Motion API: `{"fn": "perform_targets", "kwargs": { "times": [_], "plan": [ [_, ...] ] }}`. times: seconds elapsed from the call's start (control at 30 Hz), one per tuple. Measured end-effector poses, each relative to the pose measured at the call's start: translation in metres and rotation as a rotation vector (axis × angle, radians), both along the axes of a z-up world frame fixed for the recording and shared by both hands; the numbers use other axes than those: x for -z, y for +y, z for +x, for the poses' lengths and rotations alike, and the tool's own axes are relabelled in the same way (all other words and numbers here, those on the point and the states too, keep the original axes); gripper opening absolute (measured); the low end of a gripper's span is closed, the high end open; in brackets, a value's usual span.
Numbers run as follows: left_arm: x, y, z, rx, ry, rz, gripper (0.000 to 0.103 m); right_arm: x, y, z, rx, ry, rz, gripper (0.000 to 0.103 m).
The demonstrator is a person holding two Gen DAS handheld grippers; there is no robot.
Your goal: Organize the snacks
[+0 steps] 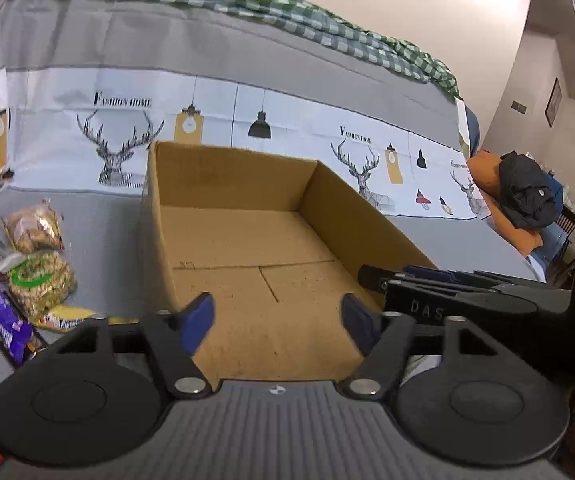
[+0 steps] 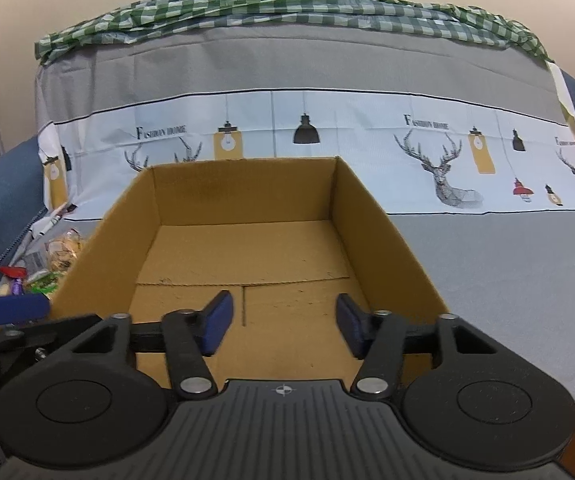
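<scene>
Snack packets (image 1: 33, 264) sat bunched on the grey cover (image 1: 99, 236), just left of the cardboard box (image 1: 247, 240). Two clear bags of what looked like nuts or crackers were on top, with a purple wrapper (image 1: 1, 316) and a yellow one (image 1: 69, 316) by them. Nothing was inside the box, only its bare floor. Both grippers hung over the near edge, side by side. The left gripper (image 1: 277, 320) had its blue pads spread with nothing between them. Same deal for the right gripper (image 2: 283, 322), pads apart and pinching nothing. Behind the box, a deer-and-lamp print sheet (image 2: 367, 148) covered the sofa back, and a green checked cloth (image 2: 287, 4) lay along the top.
</scene>
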State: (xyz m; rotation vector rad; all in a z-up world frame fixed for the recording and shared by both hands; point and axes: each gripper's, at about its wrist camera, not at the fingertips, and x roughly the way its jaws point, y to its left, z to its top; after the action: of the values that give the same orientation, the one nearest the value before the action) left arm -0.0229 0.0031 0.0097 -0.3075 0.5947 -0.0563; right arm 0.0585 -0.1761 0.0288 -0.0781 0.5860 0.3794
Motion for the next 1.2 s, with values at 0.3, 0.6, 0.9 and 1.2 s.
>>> {"fn": "perform_targets", "kwargs": {
  "times": [0.3, 0.6, 0.9, 1.2],
  "plan": [
    [-0.029, 0.069, -0.012, -0.025, 0.018, -0.154, 0.057, -0.009, 0.028, -0.021, -0.073, -0.033, 0.082, 0.044],
    [-0.028, 0.169, -0.034, -0.124, 0.018, -0.119, 0.054, -0.021, 0.076, -0.050, -0.234, 0.012, 0.178, 0.044],
    [0.007, 0.226, -0.051, -0.322, 0.040, -0.229, 0.054, -0.011, 0.150, -0.084, -0.450, 0.154, 0.244, 0.045],
    [0.034, 0.240, -0.049, -0.478, 0.128, -0.124, 0.057, 0.055, 0.207, -0.077, -0.386, 0.388, 0.028, 0.076]
  ]
}}
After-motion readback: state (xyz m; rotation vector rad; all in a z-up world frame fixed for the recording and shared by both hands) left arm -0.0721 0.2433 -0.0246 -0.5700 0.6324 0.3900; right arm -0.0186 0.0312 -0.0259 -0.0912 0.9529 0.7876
